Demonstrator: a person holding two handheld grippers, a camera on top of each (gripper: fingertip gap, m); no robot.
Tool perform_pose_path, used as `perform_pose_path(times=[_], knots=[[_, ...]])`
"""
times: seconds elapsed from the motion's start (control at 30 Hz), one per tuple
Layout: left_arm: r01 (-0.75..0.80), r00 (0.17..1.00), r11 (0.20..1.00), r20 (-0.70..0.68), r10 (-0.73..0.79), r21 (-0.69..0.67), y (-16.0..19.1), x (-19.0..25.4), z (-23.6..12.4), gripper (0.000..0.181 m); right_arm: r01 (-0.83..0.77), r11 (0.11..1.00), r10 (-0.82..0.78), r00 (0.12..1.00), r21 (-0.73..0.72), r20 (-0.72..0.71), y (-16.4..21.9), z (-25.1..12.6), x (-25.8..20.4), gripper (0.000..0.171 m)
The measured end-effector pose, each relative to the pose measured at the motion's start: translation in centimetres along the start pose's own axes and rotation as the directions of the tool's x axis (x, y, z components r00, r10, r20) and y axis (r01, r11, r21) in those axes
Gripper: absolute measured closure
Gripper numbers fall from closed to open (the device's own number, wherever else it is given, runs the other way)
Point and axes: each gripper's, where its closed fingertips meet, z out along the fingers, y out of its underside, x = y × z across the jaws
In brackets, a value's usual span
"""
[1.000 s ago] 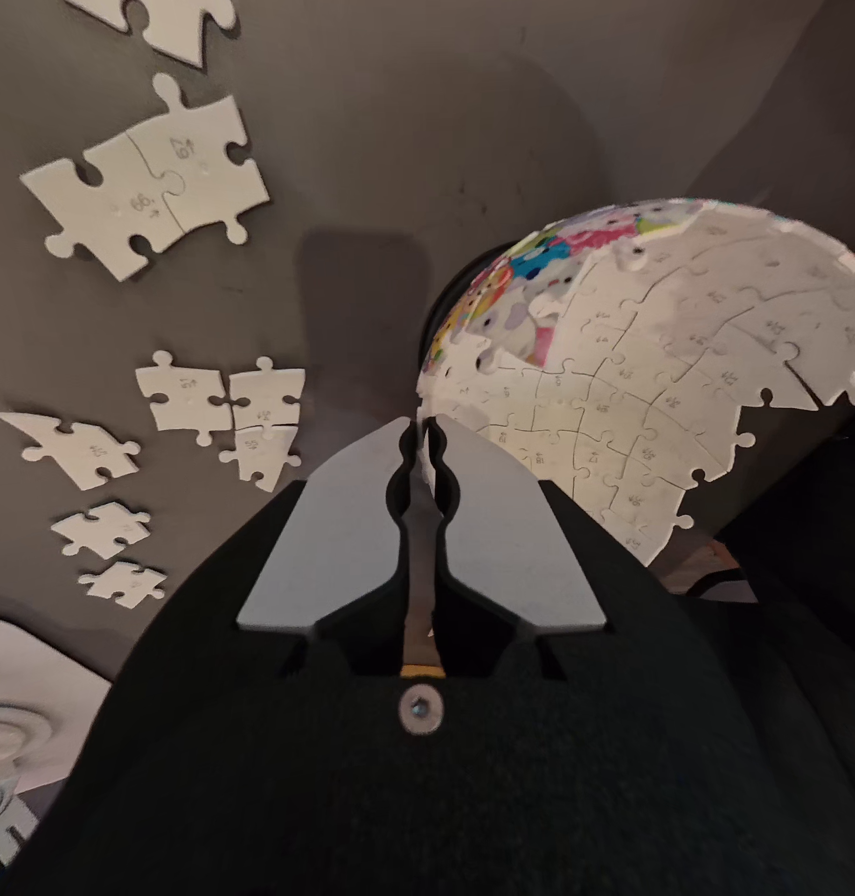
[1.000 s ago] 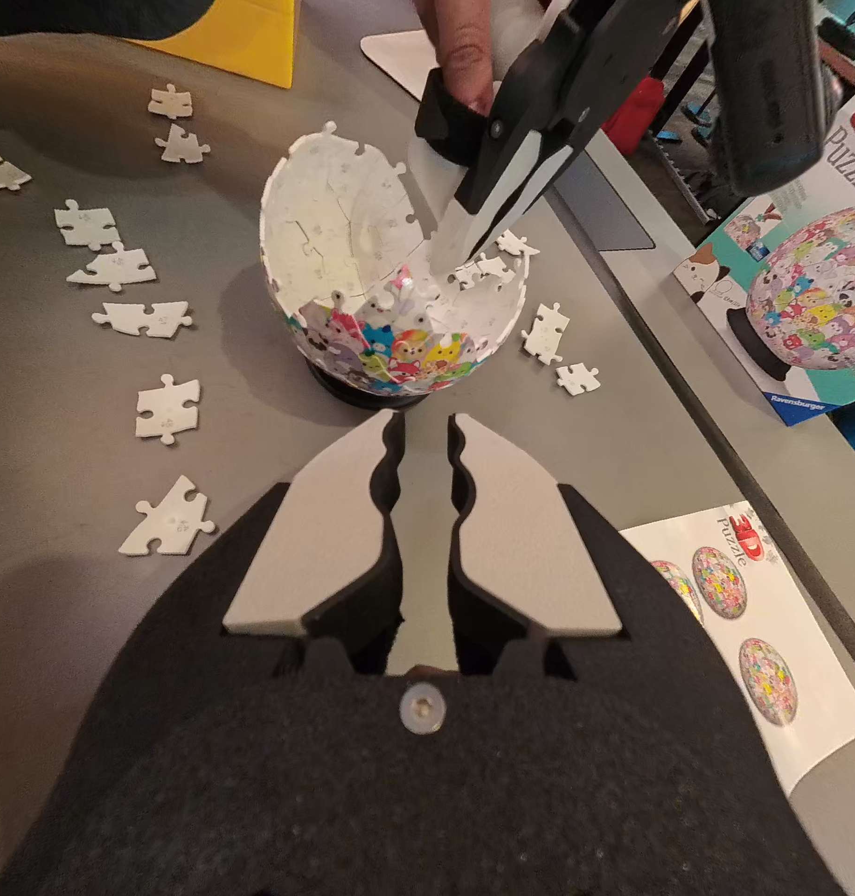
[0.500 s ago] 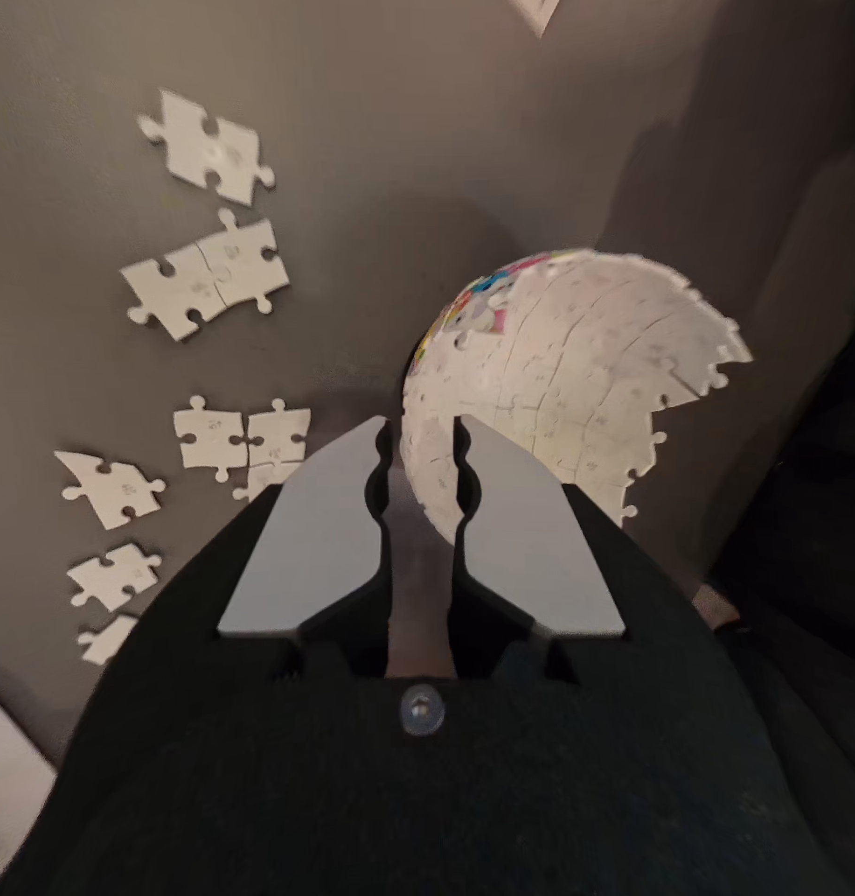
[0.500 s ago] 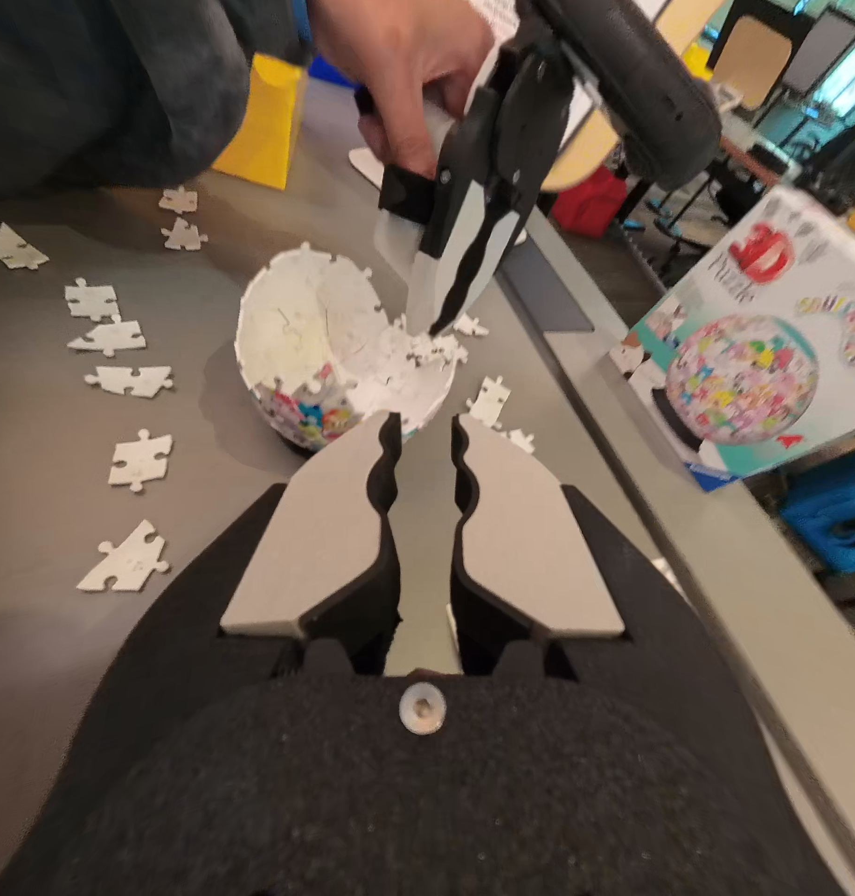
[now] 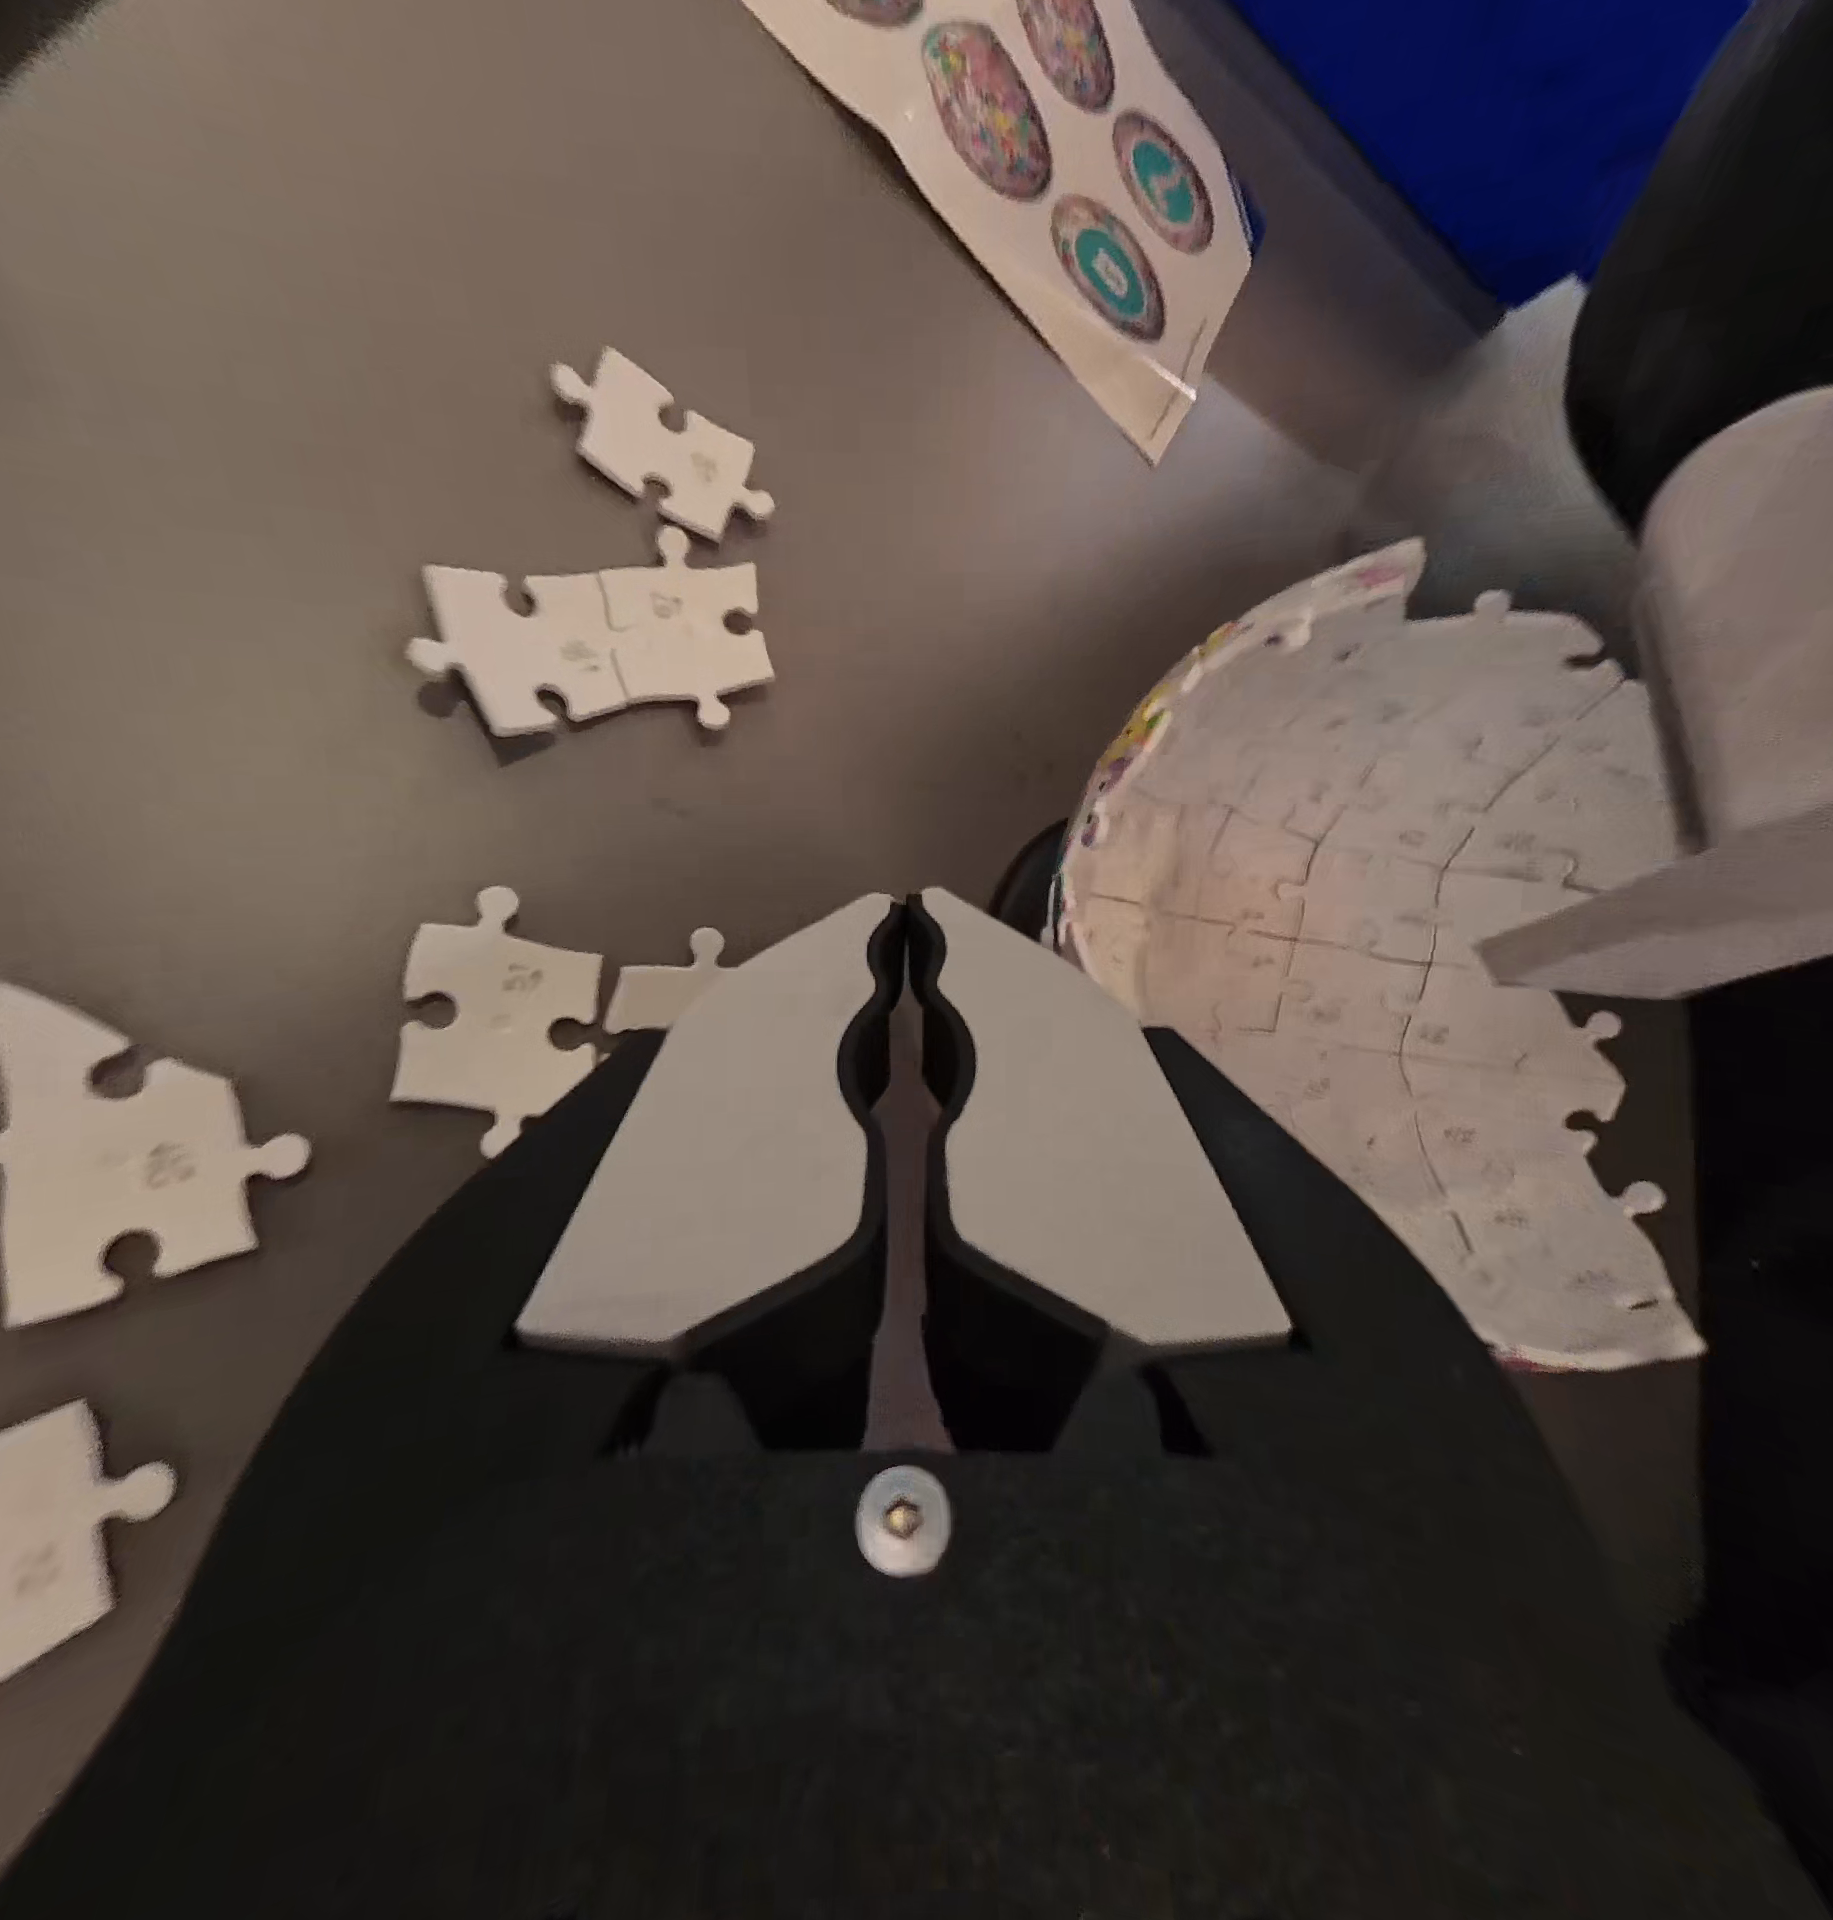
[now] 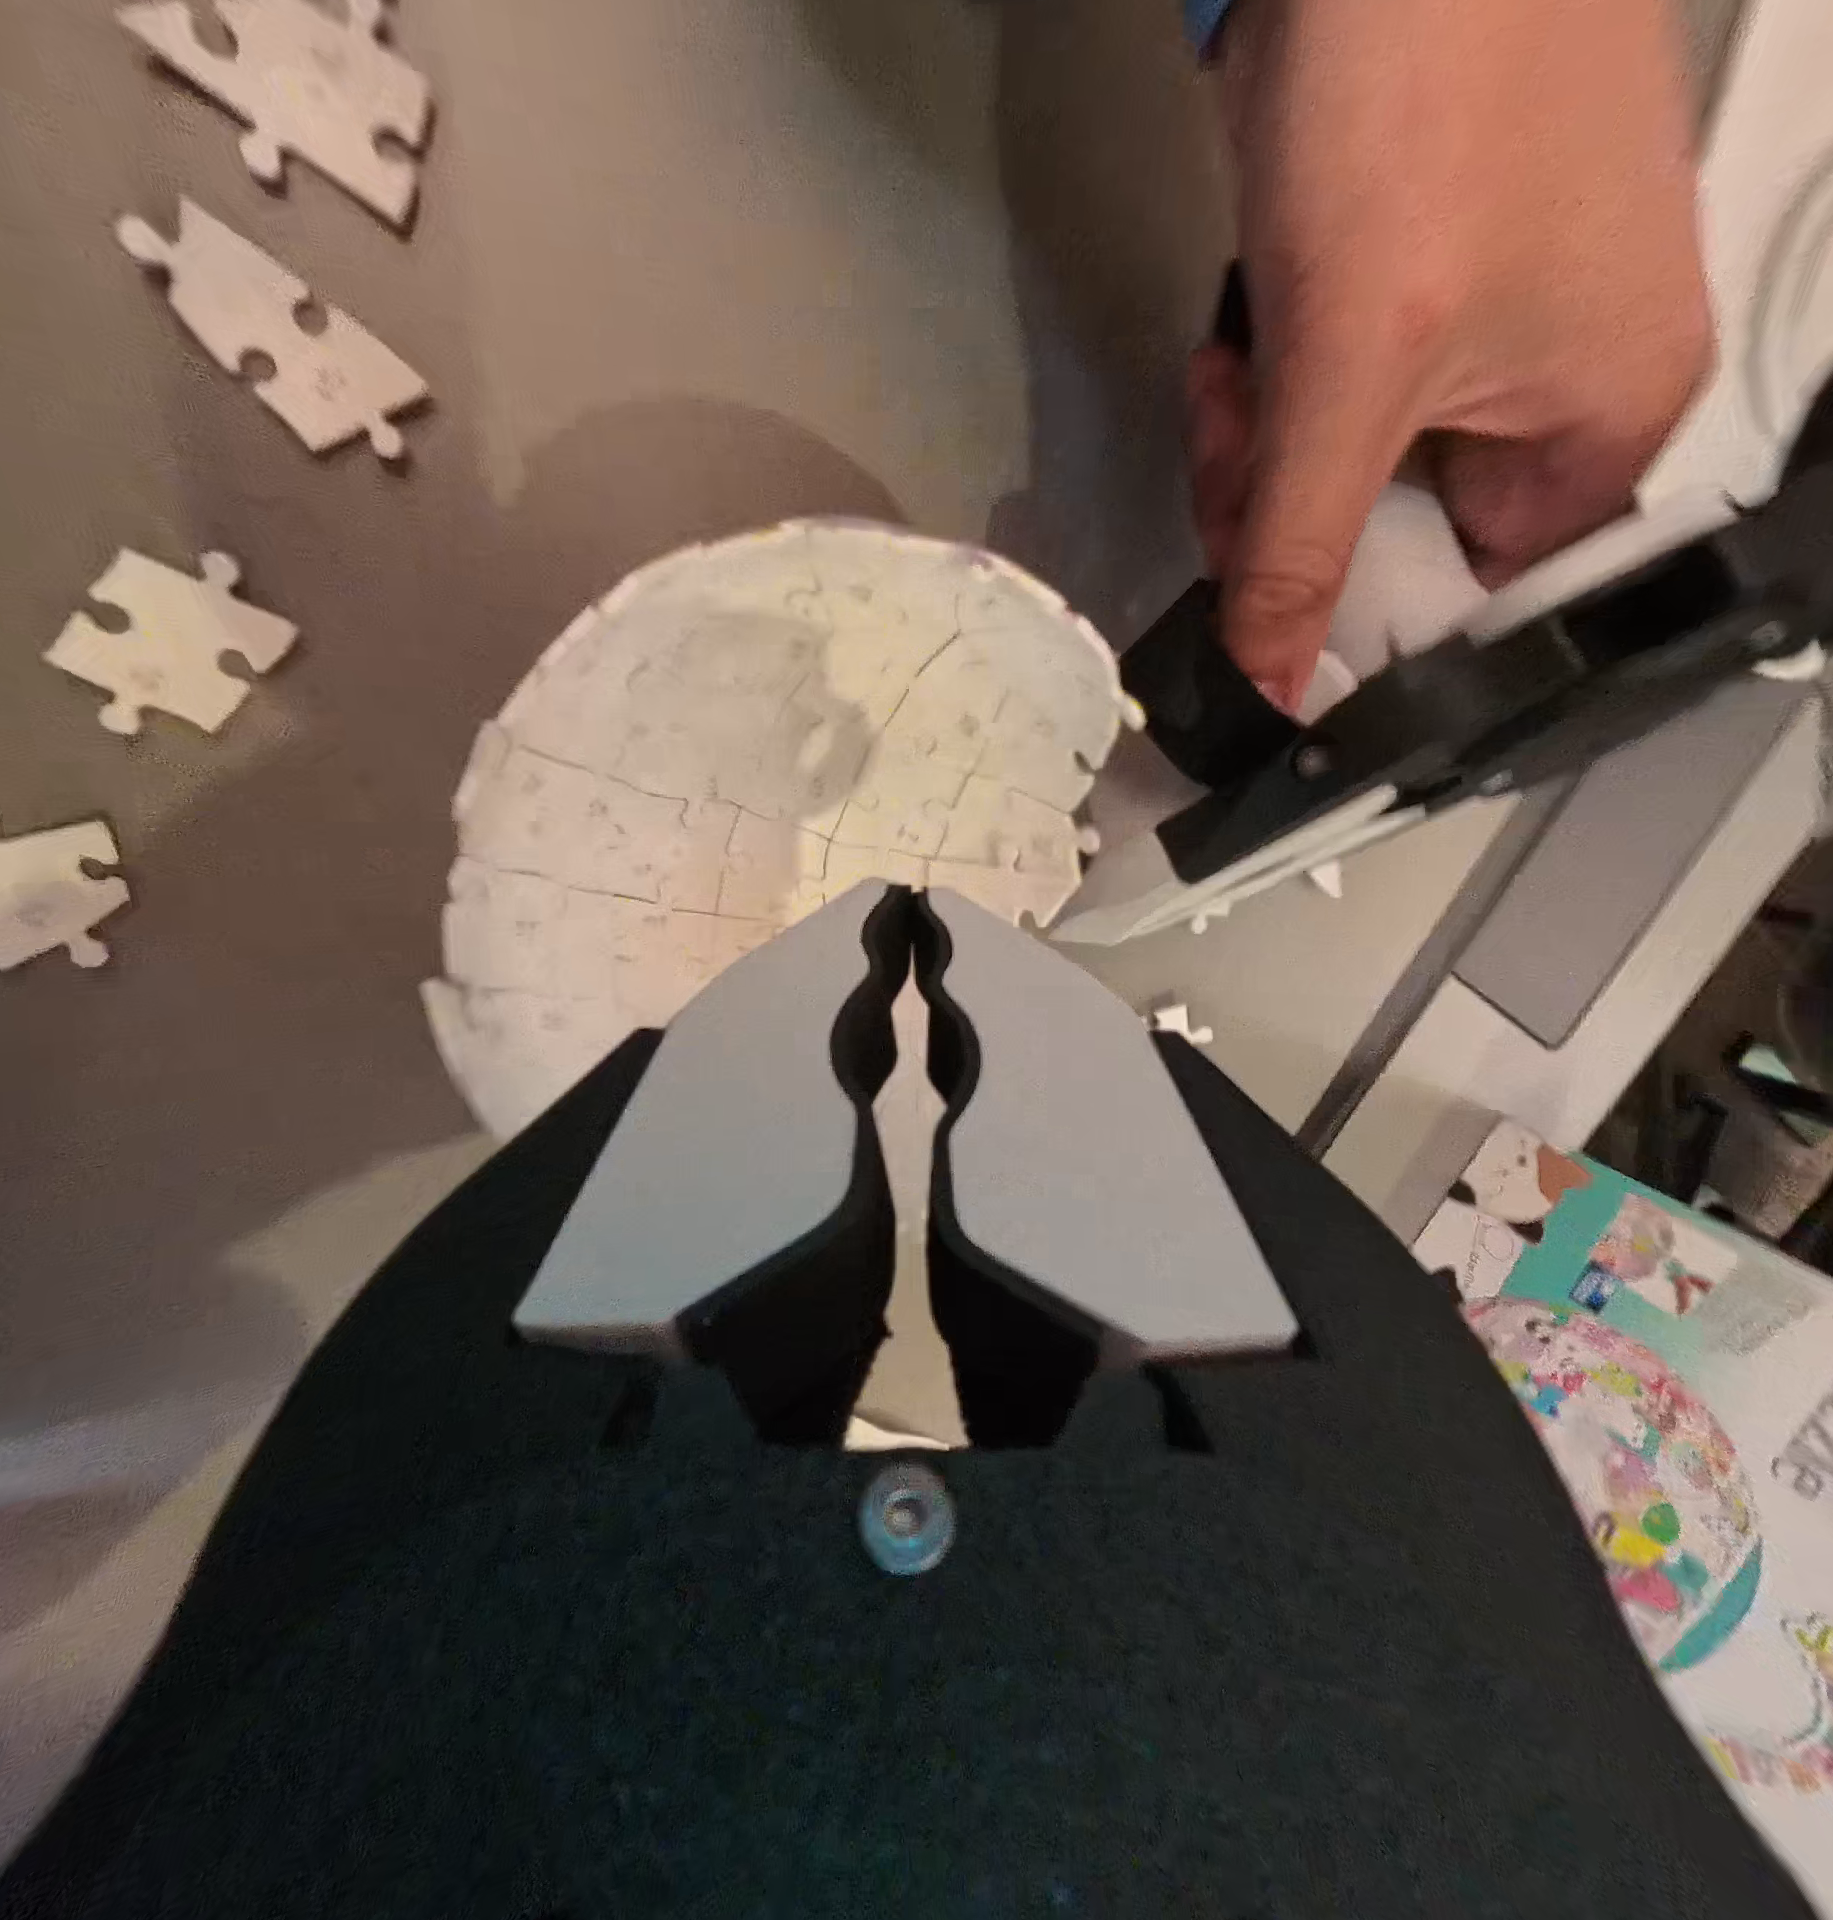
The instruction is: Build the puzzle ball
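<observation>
a: the grey table (image 5: 216, 312) filled both views, and the half-built puzzle ball (image 6: 766, 769) sat on it as an open white shell on a dark base.

b: the right gripper (image 6: 910, 906) hovered over the shell's near rim, tips pressed together, nothing visibly caught.

a: the left gripper (image 5: 908, 906) was closed and empty too, just beside the ball (image 5: 1359, 935).

b: loose puzzle pieces (image 5: 590, 649) lay scattered white side up; a printed leaflet (image 5: 1057, 177) sat further off.
</observation>
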Motion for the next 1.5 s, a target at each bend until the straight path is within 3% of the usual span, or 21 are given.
perform_pose_path(times=[0.2, 0.37, 0.47, 0.63, 0.9, 1.3, 1.37, 1.5], knots=[[-0.053, 0.998, 0.998, -0.036, 0.052, -0.030, 0.6, 0.4, 1.4, 0.181, 0.117, 0.984, -0.105, 0.990, -0.132, 0.098, 0.3, 2.6, 0.6, 0.171], [-0.035, 0.994, 0.999, -0.099, 0.035, 0.008, 0.5, 0.7, 1.2, 0.181, 0.323, 0.939, -0.309, 0.943, -0.122, 0.123, 0.5, 3.3, 0.5, 0.171], [-0.031, 0.995, 0.999, -0.094, 0.032, 0.009, 0.4, 0.5, 1.1, 0.181, 0.374, 0.920, -0.351, 0.920, -0.117, 0.174, 0.8, 3.8, -0.2, 0.171], [-0.026, 0.999, 0.999, -0.037, 0.027, 0.044, 0.1, -0.6, 0.2, 0.181, 0.393, 0.910, -0.363, 0.910, -0.137, 0.201, 1.9, 4.7, -0.3, 0.171], [-0.023, 0.990, 0.954, -0.127, 0.063, 0.300, -4.0, 1.6, -4.1, 0.181, 0.402, 0.899, -0.371, 0.910, -0.176, 0.185, 2.5, 5.6, 0.4, 0.171], [-0.082, 0.991, 0.990, -0.100, 0.093, 0.111, -1.5, 1.8, -1.2, 0.181, 0.367, 0.916, -0.324, 0.916, -0.165, 0.237, 2.7, 5.8, -0.1, 0.171], [-0.096, 0.993, 0.984, -0.052, 0.105, 0.152, -2.2, 1.3, -1.8, 0.181, 0.359, 0.919, -0.315, 0.917, -0.163, 0.243, 2.7, 5.8, -0.1, 0.171], [-0.073, 0.992, 0.965, -0.086, 0.097, 0.251, -3.6, 1.9, -3.9, 0.174, 0.365, 0.915, -0.321, 0.917, -0.172, 0.238, 2.8, 5.8, 0.0, 0.171]])
